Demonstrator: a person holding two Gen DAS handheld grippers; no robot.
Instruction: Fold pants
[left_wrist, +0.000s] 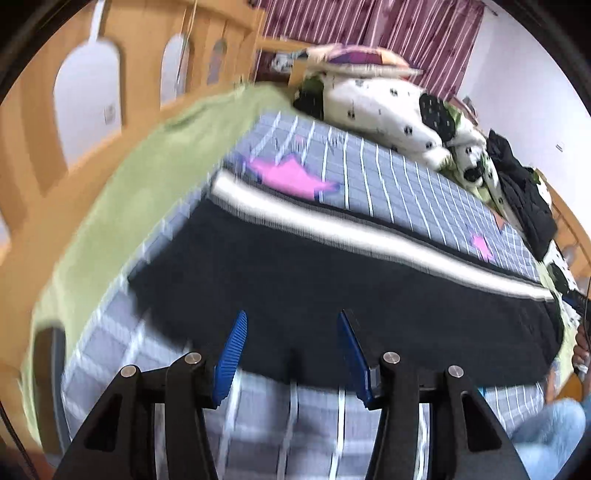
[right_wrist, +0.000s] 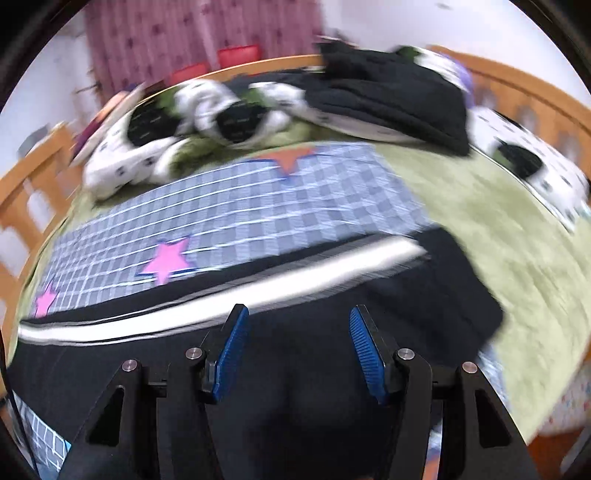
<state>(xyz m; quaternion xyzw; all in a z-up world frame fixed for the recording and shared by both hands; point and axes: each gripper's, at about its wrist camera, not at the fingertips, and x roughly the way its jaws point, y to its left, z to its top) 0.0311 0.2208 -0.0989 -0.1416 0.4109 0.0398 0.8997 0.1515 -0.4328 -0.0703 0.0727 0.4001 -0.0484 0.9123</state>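
a: where were the pants?

b: black pants (left_wrist: 332, 266) with a white side stripe (left_wrist: 369, 229) lay flat along the near part of the bed, on a grey checked sheet (left_wrist: 406, 181) with pink stars. looked already doubled leg on leg, though blur made that uncertain.

a: tongs?

b: left tongs (left_wrist: 291, 321) stood apart, nothing between the pads, above the pants' near edge. right tongs (right_wrist: 295, 314) also apart and empty, over the black cloth just below the stripe.

a: step?

b: between grips, i judged. the lengthwise fold seemed done; next called for pinching one end with both tongs and carrying it across to the other end.

a: clutter?

b: spotted bedding (right_wrist: 122, 158) and dark clothes (right_wrist: 388, 103) sat well apart, at the far side.
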